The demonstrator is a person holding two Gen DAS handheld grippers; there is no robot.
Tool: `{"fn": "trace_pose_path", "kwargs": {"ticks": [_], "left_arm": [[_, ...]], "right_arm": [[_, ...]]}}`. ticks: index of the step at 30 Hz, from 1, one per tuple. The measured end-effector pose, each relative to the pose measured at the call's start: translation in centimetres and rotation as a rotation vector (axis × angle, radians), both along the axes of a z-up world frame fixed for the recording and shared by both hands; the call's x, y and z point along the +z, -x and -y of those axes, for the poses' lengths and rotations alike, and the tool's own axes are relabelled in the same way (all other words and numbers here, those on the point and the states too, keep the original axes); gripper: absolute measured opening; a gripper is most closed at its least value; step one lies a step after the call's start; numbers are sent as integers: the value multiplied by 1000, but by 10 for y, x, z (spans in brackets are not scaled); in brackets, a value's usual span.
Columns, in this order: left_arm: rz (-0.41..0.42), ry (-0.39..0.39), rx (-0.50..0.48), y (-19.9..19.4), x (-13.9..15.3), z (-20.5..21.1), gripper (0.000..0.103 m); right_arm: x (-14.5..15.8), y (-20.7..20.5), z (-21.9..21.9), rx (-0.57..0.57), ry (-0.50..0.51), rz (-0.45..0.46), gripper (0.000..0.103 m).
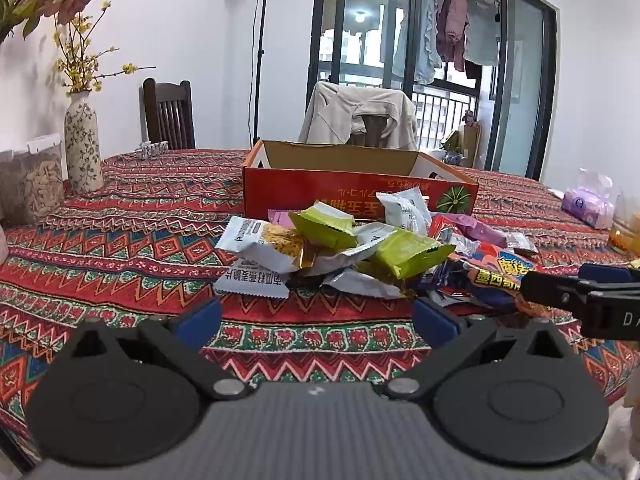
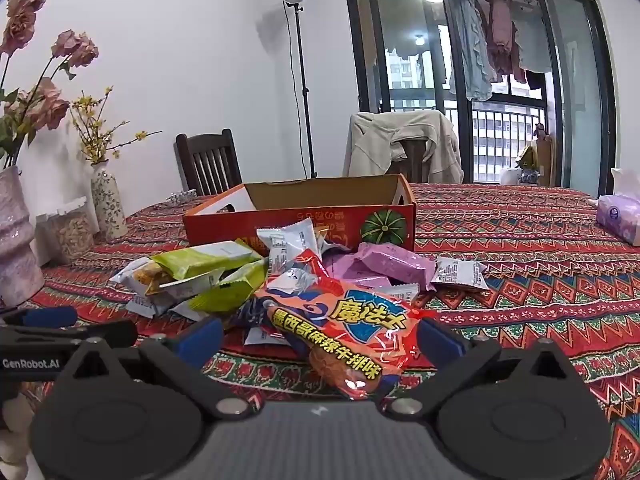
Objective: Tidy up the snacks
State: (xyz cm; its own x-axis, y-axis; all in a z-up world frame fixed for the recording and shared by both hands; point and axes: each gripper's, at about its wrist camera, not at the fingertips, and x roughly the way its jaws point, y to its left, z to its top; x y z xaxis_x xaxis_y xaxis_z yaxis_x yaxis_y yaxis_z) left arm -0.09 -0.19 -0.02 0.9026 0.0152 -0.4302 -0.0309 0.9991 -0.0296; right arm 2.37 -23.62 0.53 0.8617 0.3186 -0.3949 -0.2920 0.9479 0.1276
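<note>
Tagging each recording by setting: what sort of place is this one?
Most likely a home dining room: a table under a patterned tablecloth, wooden dining chairs, flower vases, and laundry drying on a balcony behind glass doors.

Both wrist views low, facing snack pile.

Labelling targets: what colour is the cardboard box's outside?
Red, with a green melon print; clearest in the right wrist view: cardboard box.

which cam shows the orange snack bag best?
Right wrist: the orange bag lies front and centre between the open fingers, print readable. Left wrist catches only part of it at the right edge, behind the other gripper.
</note>
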Motion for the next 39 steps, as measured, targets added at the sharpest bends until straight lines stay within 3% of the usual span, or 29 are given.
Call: {"fn": "trace_pose_path", "kwargs": {"ticks": [4,5,39], "left_arm": [[20,-11,-9,5,1,4,103],[-4,37,-10,0,2,-3,103],[-3,65,-11,-1,0,-4,103]], "right_arm": [[1,1,-1,6,-1,-1,103],[1,1,0,8,-1,-2,103],[-2,-2,-1,-1,8,-17,103]]}}
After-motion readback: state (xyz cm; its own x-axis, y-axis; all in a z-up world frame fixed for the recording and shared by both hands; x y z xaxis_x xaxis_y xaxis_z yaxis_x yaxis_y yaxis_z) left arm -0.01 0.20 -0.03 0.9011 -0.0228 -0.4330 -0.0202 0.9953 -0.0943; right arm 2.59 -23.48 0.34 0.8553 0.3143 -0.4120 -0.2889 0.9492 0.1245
